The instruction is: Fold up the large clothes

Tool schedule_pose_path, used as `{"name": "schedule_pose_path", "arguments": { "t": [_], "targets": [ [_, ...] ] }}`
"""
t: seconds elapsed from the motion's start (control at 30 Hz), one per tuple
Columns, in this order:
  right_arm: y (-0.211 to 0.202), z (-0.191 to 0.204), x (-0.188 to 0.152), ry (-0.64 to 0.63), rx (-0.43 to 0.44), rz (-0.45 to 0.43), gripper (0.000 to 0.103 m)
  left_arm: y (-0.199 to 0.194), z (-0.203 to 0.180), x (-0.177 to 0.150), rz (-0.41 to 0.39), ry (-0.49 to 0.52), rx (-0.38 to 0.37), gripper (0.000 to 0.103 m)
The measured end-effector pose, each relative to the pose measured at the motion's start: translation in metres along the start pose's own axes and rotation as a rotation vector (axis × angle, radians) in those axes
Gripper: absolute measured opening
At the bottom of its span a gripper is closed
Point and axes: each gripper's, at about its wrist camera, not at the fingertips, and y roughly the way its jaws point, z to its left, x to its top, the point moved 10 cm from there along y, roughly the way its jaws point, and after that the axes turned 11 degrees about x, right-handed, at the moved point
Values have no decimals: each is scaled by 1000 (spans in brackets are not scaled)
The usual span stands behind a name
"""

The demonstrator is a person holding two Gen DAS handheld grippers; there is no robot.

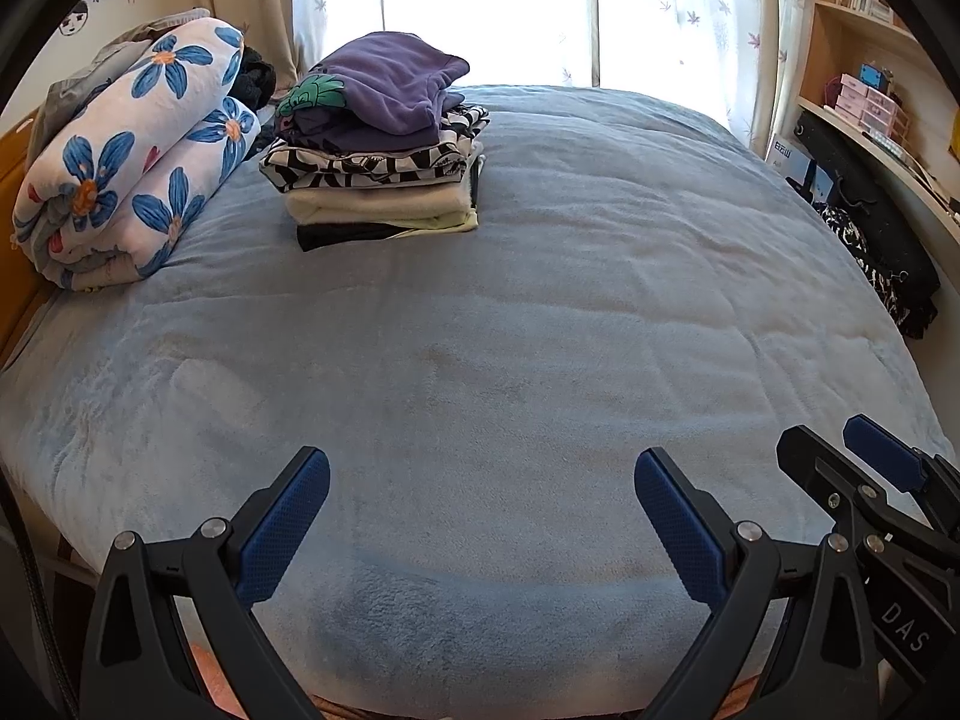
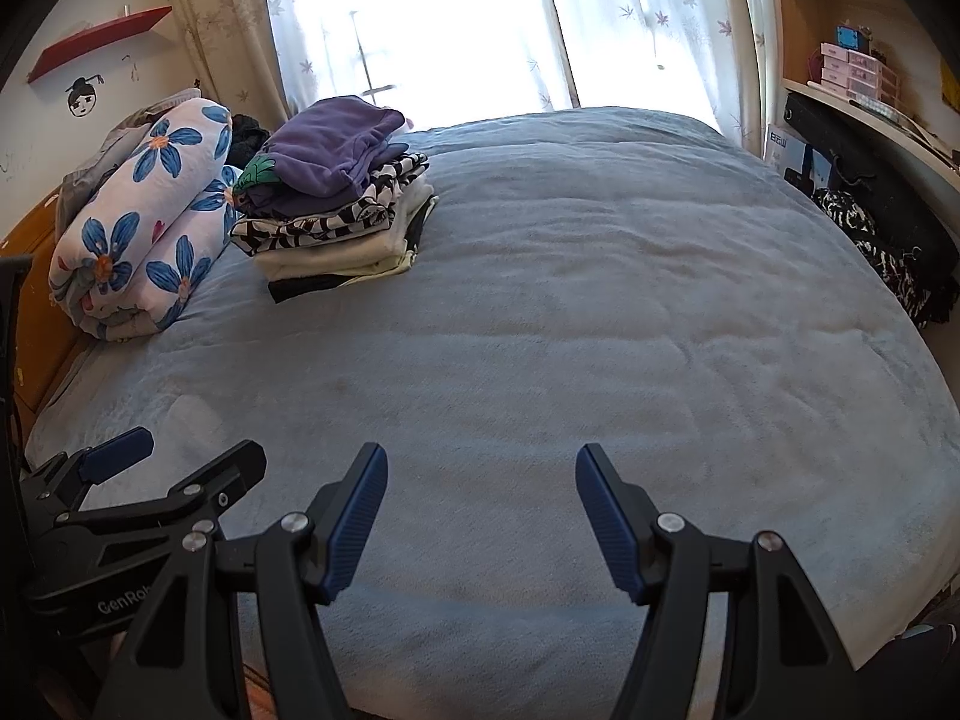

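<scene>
Left to right: my left gripper (image 1: 480,516) hung released over the near edge of the pale blue fleece bed cover (image 1: 540,312), nothing between its pads. The stack of folded clothes topped by a purple fleece garment (image 1: 378,138) lay well ahead, toward the bed's far left corner, nearer that hand. My right gripper (image 2: 480,516), just beside, also stood released.

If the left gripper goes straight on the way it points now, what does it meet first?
Probably the bare blue blanket. The open left gripper tilts down at it; the clothes stack lies farther off, leftward.
</scene>
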Motion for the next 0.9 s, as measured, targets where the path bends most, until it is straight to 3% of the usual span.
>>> {"name": "schedule_pose_path", "arguments": {
  "t": [0.9],
  "targets": [
    [1,0,-1,3,1,5,66,0,2,1,9,0,7,101]
  ]
}}
